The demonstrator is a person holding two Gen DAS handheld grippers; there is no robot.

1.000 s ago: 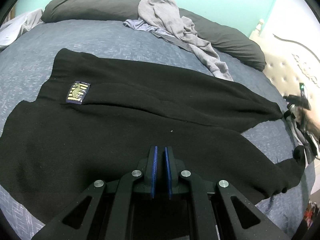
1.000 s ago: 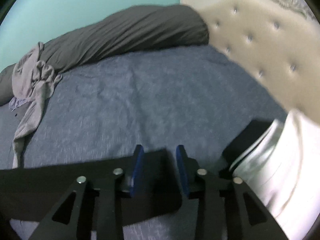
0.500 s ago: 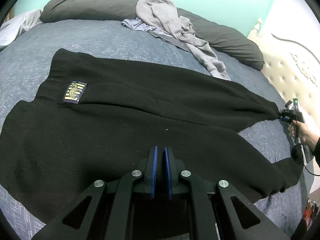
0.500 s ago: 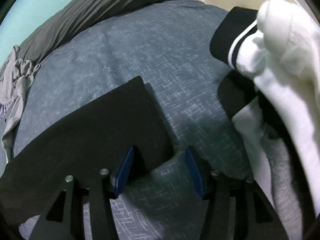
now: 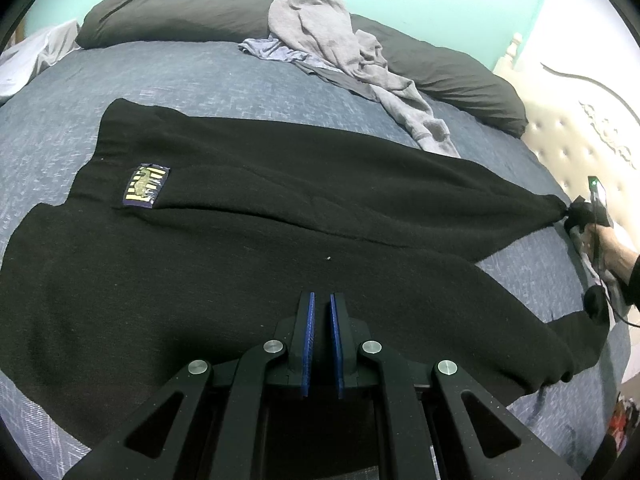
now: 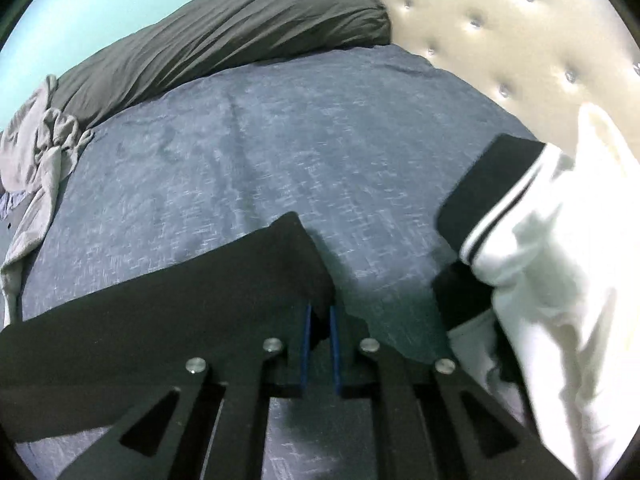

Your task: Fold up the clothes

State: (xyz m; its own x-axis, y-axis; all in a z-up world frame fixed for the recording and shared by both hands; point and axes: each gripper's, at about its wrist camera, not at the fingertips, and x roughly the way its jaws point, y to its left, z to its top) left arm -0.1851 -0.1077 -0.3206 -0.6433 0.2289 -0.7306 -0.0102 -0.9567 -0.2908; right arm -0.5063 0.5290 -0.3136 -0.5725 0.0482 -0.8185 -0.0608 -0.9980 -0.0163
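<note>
blue bed (image 6: 304,152) | right gripper (image 6: 320,320) closing on black garment (image 5: 240,240) cuff

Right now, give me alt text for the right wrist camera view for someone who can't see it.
The right gripper is closing on the corner of a black garment spread on a blue-grey bed cover. A white garment with black trim lies to the right, and a dark pillow and tufted headboard lie beyond.
</note>
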